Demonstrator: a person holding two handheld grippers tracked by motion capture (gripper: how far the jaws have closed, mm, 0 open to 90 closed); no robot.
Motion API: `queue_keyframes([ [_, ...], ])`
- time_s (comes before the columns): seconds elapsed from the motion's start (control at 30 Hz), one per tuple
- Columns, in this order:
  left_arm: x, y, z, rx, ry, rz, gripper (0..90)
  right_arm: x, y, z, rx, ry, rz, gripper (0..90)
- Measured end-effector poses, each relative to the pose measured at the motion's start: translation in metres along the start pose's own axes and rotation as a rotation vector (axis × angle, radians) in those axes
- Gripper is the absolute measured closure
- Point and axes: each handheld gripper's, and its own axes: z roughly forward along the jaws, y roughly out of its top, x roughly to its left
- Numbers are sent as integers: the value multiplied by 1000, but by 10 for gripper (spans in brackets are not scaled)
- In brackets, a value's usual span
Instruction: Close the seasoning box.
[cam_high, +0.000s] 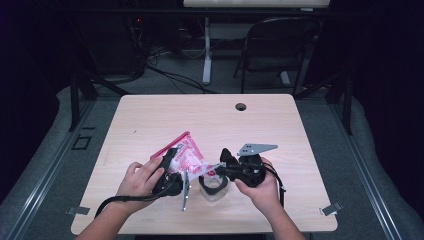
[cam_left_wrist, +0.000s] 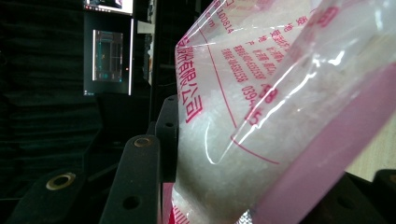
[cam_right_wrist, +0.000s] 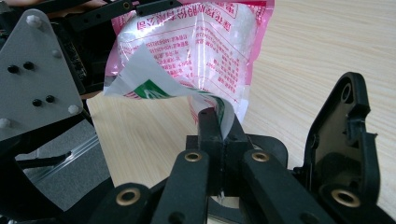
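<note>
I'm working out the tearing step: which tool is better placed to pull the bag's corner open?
The right tool. Its jaws are shut on the torn corner flap of the pink bag, so it can pull away. The left tool grips the bag's body, anchoring it.

The right gripper (cam_right_wrist: 223, 128) was seen with its black jaws closed together on a torn flap of a pink and clear plastic bag (cam_right_wrist: 201, 51). The bag, filled with white grains, was held above a wooden table (cam_right_wrist: 317, 51). The left gripper (cam_right_wrist: 42, 79), with its grey plate, was positioned beside the bag.
</note>
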Motion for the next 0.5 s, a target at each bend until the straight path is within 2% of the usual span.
queue_keyframes([
  [0.4, 1, 5, -3, -16, 15, 24, 630, 0, -3, -5, 1, -7, 6, 900],
  [0.5, -1, 8, -4, -20, 21, 44, 631, -2, -4, -5, 2, -11, 7, 900],
])
